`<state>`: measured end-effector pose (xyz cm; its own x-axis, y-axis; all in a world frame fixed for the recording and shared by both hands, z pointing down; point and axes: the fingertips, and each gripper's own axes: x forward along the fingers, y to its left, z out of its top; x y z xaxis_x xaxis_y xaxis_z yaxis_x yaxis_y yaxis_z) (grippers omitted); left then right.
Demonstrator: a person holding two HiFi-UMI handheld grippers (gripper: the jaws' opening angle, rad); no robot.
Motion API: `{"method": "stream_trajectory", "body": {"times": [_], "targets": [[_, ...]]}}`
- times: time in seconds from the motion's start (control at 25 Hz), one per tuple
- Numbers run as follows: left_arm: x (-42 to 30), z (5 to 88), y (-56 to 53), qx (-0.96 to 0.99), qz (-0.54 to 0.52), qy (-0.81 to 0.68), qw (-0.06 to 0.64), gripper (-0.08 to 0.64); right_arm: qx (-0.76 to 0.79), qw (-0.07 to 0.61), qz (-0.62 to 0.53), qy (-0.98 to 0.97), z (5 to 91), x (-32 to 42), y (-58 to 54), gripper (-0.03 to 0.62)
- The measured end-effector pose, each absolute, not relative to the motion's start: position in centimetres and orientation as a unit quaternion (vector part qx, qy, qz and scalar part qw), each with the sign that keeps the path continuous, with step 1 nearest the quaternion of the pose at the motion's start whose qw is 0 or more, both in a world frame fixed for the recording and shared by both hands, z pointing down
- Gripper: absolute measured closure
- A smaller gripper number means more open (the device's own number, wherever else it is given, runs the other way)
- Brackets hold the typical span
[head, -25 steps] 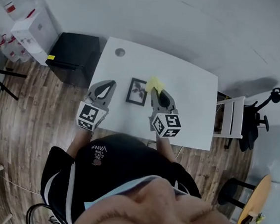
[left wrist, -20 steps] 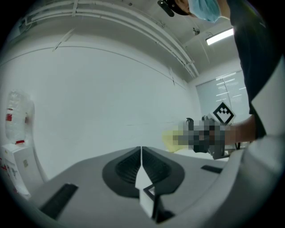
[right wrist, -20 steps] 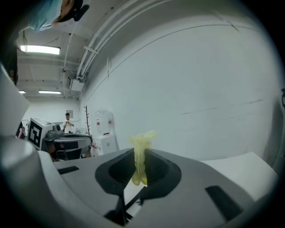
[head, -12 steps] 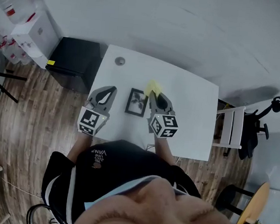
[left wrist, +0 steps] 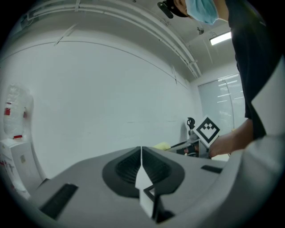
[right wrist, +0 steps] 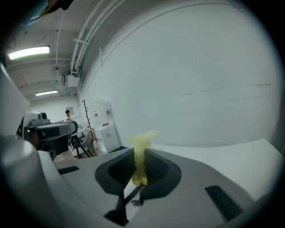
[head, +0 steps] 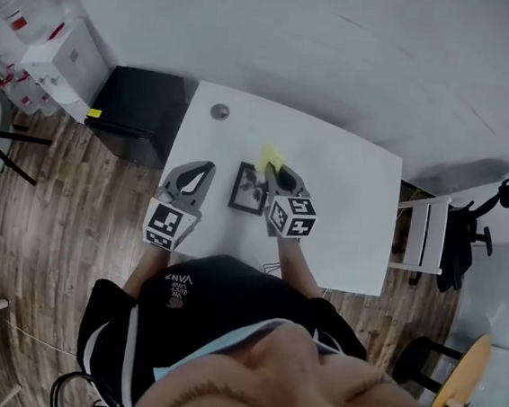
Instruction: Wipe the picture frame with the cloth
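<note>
Leftmost on the white table (head: pixel 343 216) hovers the left gripper (head: pixel 201 171), its jaws pressed together on nothing; its own view shows the two tips meeting along one thin seam (left wrist: pixel 141 156). Just to its right, the picture frame (head: pixel 250 189) lies flat on the tabletop, between the two grippers, with its long axis running away from the person. Next comes the right gripper (head: pixel 274 169), close beside the frame's right edge, its jaws clamped on the yellow cloth (head: pixel 270 157). In the right gripper's view (right wrist: pixel 139 177) the cloth (right wrist: pixel 141 142) stands up in a bunched tuft from the pinch.

From the cloth, the frame lies to the left and a little toward the person; the tuft sits just past the frame's far right corner. The right gripper is nearer and already carries the cloth, so wiping likely calls for a short sideways shift and a downward dip onto the glass, perhaps with the left gripper steadying the frame.
</note>
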<state>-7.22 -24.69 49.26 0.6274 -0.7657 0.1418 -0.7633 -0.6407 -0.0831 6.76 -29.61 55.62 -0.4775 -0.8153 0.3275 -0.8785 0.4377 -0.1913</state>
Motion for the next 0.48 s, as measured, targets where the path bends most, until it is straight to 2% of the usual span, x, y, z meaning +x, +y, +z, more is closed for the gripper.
{"method": "stream_trajectory", "body": {"times": [0.48], "targets": [[-7.7, 50.4, -24.0, -0.898, -0.094, 0.430, -0.007, 0.543, 0.468, 0.173, 0.253, -0.829, 64.9, 4.6, -29.5, 0.552]]}}
